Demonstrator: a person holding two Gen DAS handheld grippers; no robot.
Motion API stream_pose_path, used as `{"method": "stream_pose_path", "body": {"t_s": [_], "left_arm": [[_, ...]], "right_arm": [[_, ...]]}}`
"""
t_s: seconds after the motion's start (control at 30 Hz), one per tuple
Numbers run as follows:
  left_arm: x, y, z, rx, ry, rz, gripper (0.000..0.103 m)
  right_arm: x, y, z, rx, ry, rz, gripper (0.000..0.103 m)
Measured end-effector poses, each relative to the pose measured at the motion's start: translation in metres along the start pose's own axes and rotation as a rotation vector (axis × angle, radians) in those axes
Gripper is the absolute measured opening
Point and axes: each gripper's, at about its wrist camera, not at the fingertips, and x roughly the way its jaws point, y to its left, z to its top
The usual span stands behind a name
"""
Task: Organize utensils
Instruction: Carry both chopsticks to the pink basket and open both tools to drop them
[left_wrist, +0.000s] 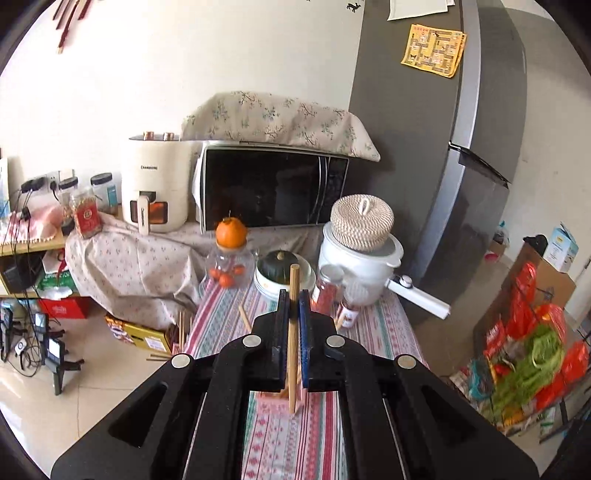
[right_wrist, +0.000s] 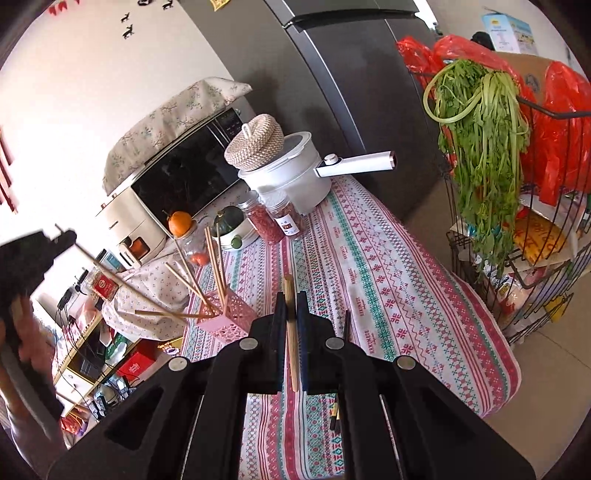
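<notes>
I've got 1 wooden chopstick (left_wrist: 294, 332) clenched upright in my left gripper (left_wrist: 294, 308) above the striped tablecloth (left_wrist: 221, 325), and my right gripper (right_wrist: 291, 306) is clamped on another wooden chopstick (right_wrist: 291, 332) the same way. The pink lattice holder (right_wrist: 231, 314) stands near the table's left edge, already bristling with several chopsticks (right_wrist: 192, 284), so I'd call this well underway. Left to do: drop in these 2, then the dark chopstick (right_wrist: 346, 325) lying on the cloth by my right claw.
</notes>
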Motion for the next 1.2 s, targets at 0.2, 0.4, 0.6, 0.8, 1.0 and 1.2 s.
{"method": "stream_pose_path", "body": {"t_s": [0.2,0.4,0.6,0.8,1.0,1.2], "left_arm": [[0.059,-0.005,0.004,0.01,0.038,0.075,0.005],[0.064,0.02,-0.012,-0.033,0.057,0.08,0.019],[0.018,0.054,-0.043,-0.063,0.003,0.088,0.025],[-0.003,0.084,-0.094,-0.114,0.048,0.091,0.026],[0.008,0.1,-0.137,-0.139,0.138,0.094,0.026],[0.026,0.111,-0.15,-0.166,0.157,0.12,0.026]], "right_arm": [[0.014,-0.006,0.01,0.01,0.008,-0.019,0.006],[0.024,0.006,0.021,0.008,0.01,0.0,0.006],[0.026,0.048,0.047,-0.034,-0.045,0.056,0.006],[0.042,0.101,0.073,-0.081,-0.095,0.085,0.006],[0.078,0.142,0.082,-0.112,-0.108,0.075,0.006],[0.124,0.16,0.069,-0.12,-0.087,0.056,0.01]]}}
